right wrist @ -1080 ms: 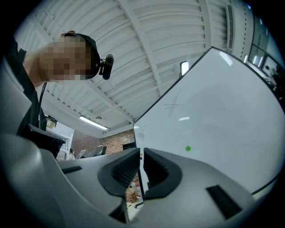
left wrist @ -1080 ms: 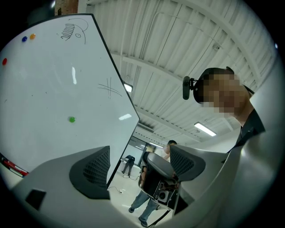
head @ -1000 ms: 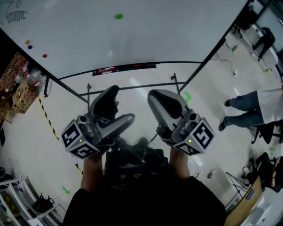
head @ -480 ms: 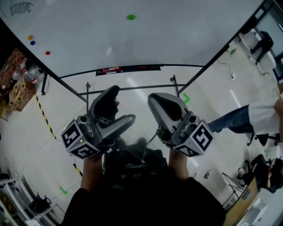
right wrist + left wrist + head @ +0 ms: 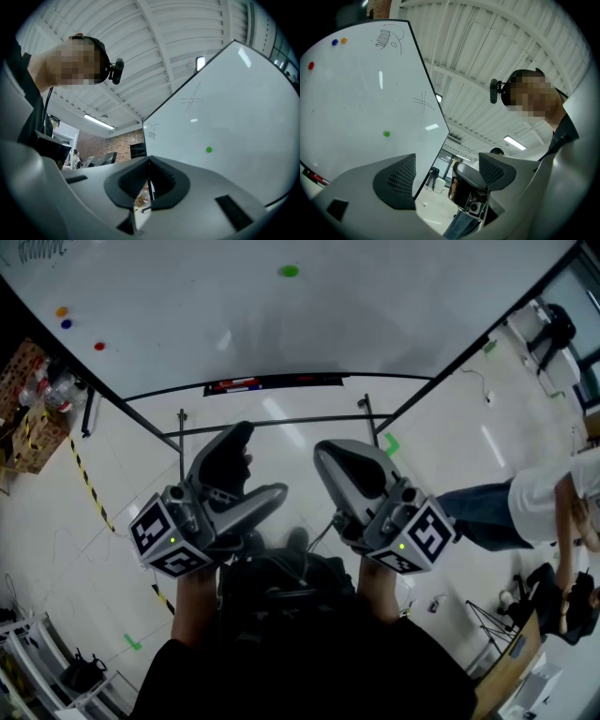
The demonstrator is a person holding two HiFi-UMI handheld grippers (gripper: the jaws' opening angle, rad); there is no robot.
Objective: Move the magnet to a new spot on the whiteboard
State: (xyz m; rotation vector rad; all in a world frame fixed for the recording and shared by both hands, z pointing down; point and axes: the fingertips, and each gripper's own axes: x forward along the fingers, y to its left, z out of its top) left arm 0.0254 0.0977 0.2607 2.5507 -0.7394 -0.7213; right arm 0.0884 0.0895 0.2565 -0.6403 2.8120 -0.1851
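- Orange magnet (image 5: 61,311), blue magnet (image 5: 66,323) and red magnet (image 5: 99,346) are sitting near the whiteboard's (image 5: 394,315) left edge. They are probably not the target.
- Green magnet (image 5: 289,271) is sticking to the whiteboard face, about mid-width and well above the marker tray (image 5: 272,383). I'm taking it as the one to move.
- It is looking like a small, light, rigid disc, so not fragile. The flat smooth face will likely be slippery, so pinch it across the rim. Expect it to cling to the board, so tilting or sliding may free it more easily than pulling straight off.
- Left gripper (image 5: 251,470) is hanging low in front of the whiteboard, well short of it and pointing slightly upward. Its fingers are standing spread, with nothing between them.
- Right gripper (image 5: 342,451) is sitting beside the left one, also well short of the whiteboard and angled slightly up. Its pads (image 5: 161,180) are pressed together on nothing, so they'd need opening before any pinch.
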